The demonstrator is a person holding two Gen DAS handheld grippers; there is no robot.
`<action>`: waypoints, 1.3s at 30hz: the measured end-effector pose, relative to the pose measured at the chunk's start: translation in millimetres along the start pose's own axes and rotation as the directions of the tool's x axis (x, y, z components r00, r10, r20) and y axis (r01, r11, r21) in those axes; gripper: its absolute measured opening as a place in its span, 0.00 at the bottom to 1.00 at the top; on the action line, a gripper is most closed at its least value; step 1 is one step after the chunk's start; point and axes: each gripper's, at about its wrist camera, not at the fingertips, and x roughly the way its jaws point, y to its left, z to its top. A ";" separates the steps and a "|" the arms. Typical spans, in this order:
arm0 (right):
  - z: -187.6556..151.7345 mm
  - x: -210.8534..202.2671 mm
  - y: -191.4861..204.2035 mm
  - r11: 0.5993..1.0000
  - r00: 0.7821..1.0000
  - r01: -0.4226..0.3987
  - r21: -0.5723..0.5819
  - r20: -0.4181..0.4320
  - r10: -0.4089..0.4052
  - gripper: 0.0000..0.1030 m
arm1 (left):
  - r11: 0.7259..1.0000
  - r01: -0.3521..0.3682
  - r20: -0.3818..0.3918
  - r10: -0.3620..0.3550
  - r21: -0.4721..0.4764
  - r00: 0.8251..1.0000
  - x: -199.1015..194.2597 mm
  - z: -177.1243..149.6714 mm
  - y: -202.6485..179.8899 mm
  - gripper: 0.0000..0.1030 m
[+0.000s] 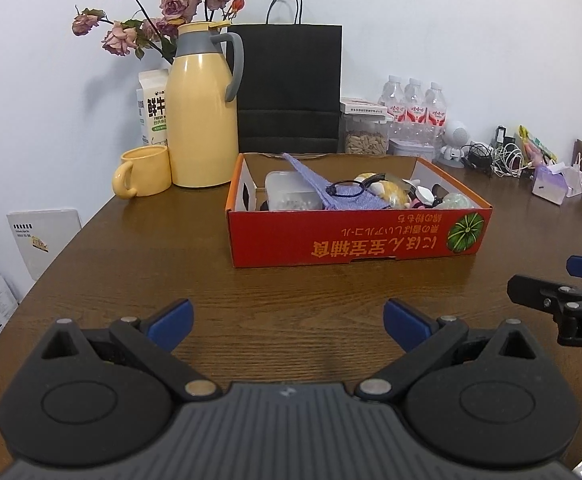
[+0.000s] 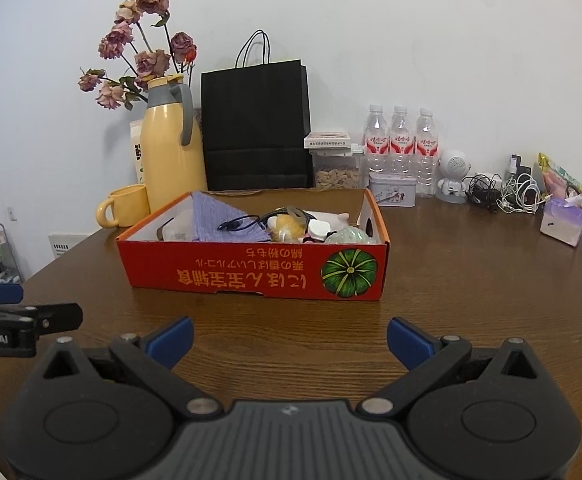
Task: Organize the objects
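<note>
The red cardboard box (image 1: 355, 236) sits on the brown table (image 1: 291, 288), beyond both hand-held grippers and well apart from them. The left hand-held gripper (image 1: 289, 322) hovers low over bare tabletop, blue fingers spread wide, holding nothing. The right hand-held gripper (image 2: 289, 340) is likewise wide open and empty. Inside the box lie a purple cloth (image 2: 219, 220), a black cord (image 2: 243, 222) and a clear plastic container (image 1: 287, 192). Far left stand a yellow jug (image 1: 203, 120) and yellow mug (image 1: 143, 172); behind the box, a black paper bag (image 1: 291, 84).
</note>
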 end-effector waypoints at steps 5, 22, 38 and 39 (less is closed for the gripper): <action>-0.6 0.2 0.9 1.000 1.000 0.000 -0.002 -0.001 0.000 1.00 | 1.000 -0.003 -0.003 0.003 -0.003 1.000 0.8 -0.5 0.9 1.00; -0.5 0.4 1.6 1.000 1.000 0.000 -0.002 -0.002 0.000 1.00 | 1.000 -0.003 -0.005 0.003 -0.003 1.000 1.5 -0.5 0.2 1.00; -0.4 0.3 1.5 1.000 1.000 0.001 -0.002 -0.002 -0.001 1.00 | 1.000 -0.003 -0.006 0.003 -0.003 1.000 1.5 -1.6 -2.2 1.00; -0.5 0.3 1.7 1.000 1.000 0.000 -0.002 -0.002 0.000 1.00 | 1.000 -0.003 -0.006 0.003 -0.004 1.000 1.4 -1.6 -2.6 1.00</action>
